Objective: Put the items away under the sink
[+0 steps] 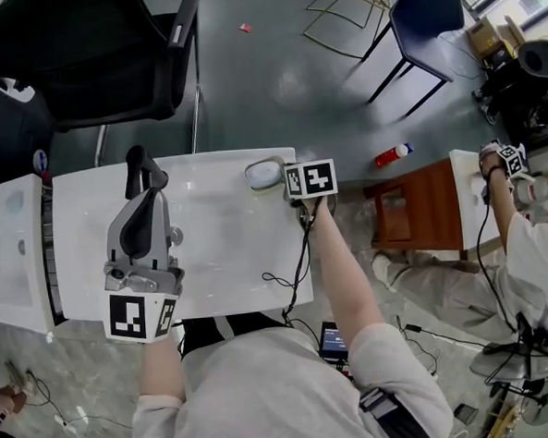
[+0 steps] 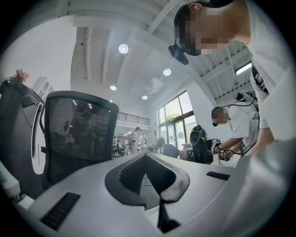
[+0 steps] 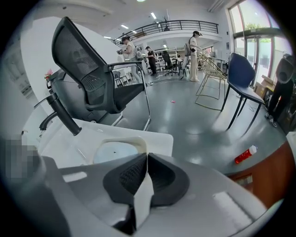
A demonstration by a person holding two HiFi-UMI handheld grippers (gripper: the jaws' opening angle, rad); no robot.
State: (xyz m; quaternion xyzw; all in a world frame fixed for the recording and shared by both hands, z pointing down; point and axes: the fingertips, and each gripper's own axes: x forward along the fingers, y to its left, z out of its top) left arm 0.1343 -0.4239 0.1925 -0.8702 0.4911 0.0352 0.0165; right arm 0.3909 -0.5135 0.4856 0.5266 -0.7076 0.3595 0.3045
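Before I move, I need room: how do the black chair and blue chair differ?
The black chair has a mesh back and armrests; the blue chair has a solid shell, no arms. The black chair stands by the white counter; the blue chair stands farther out. Both are empty.

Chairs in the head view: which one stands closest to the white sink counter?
The black mesh office chair, directly behind the counter near the black faucet. The dark blue chair and the gold wire chair stand farther off.
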